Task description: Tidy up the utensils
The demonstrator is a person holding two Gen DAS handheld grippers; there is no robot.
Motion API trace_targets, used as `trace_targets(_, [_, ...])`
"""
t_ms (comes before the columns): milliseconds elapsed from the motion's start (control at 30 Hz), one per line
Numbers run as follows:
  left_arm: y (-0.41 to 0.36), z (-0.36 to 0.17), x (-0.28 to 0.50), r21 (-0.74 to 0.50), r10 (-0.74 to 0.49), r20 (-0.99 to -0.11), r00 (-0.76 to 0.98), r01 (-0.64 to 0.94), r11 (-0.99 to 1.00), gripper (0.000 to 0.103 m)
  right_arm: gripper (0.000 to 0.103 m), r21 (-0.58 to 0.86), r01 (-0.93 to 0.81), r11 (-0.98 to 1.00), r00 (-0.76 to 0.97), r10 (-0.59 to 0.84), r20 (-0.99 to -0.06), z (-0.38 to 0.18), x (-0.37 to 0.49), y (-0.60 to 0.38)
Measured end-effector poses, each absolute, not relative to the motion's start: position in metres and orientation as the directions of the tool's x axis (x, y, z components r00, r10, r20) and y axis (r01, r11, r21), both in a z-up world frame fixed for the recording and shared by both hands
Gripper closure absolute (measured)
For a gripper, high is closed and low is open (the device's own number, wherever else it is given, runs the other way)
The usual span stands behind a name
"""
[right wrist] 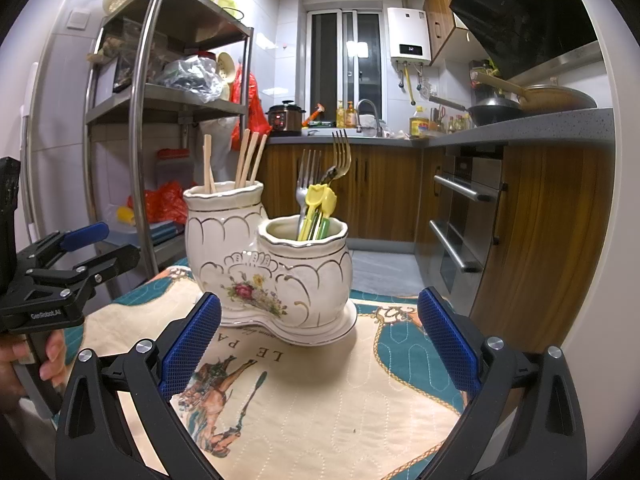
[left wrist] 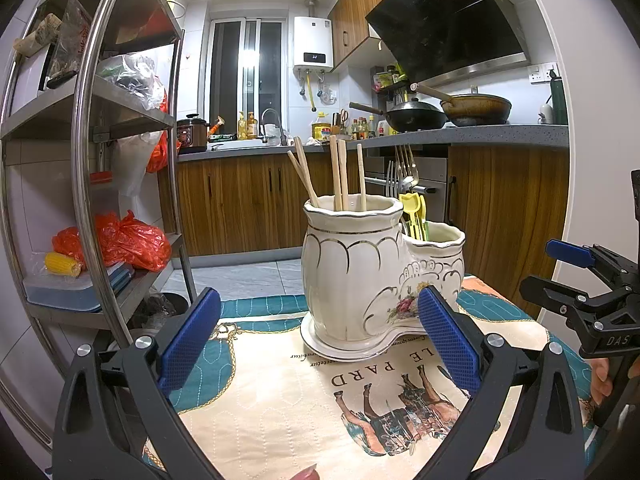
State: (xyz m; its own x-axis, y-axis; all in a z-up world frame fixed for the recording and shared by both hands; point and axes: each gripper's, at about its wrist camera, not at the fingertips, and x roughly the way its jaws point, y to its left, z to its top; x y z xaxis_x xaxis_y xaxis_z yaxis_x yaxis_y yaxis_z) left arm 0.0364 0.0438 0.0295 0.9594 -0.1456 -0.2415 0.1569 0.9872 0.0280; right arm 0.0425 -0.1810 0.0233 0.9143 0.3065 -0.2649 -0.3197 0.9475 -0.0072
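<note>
both claws spread, empty: left gripper (left wrist: 320, 340), right gripper (right wrist: 320, 340). ceramic holder (right wrist: 268, 268) at 12 o'clock; bare cloth (right wrist: 320, 400) between.

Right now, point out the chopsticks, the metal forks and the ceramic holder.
chopsticks (left wrist: 341, 176): left wrist view, mid-shaft of the middle pair.
metal forks (right wrist: 308, 168): right wrist view, tines of the silver fork.
ceramic holder (right wrist: 224, 236): right wrist view, wall of the taller compartment.

holder (right wrist: 280, 276): white, gold trim, floral | cloth (right wrist: 340, 400): cream, teal, horse print | pads (right wrist: 448, 340): blue
</note>
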Motion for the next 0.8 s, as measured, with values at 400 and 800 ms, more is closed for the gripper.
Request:
trace_targets(400, [0.0442, 0.0296, 0.0365, 0.028, -0.146, -0.241, 0.959, 0.158, 0.987, 0.006, 0.005, -0.007, -0.32, 0.947, 0.914, 0.307, -0.265, 0.0233, 0.0426, -0.1812])
trace_targets(800, [0.0444, 0.0295, 0.0362, 0.031, -0.15, -0.238, 0.96, 0.162, 0.986, 0.006, 0.005, -0.006, -0.32, 0.947, 0.914, 0.307, -0.265, 0.0232, 0.0425, -0.1814])
